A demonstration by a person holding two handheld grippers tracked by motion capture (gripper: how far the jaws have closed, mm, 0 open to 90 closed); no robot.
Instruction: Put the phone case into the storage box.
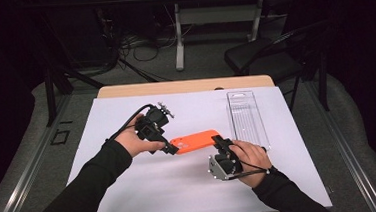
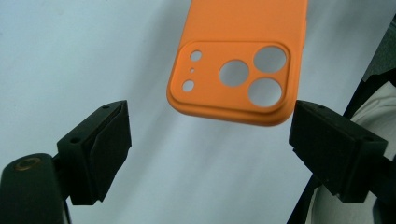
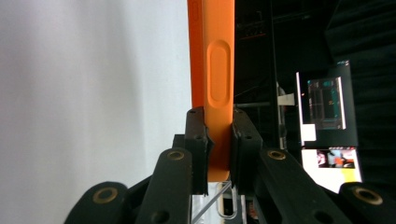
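Note:
An orange phone case (image 1: 196, 141) hangs above the white sheet, held level by one end. My right gripper (image 1: 220, 144) is shut on that end; in the right gripper view its pads (image 3: 198, 140) squeeze the case's thin edge (image 3: 218, 84) from both sides. My left gripper (image 1: 171, 148) is at the case's other end, open. In the left gripper view the case's camera cut-outs (image 2: 238, 74) face me, and the corner sits just ahead of the gap between the two wide-apart jaws (image 2: 210, 154), touching neither pad.
A clear plastic tray (image 1: 246, 117) lies on the white sheet (image 1: 131, 190) at the right, just beyond my right hand. A black chair (image 1: 267, 55) and a desk's legs stand behind the table. Cables trail across the floor at the back.

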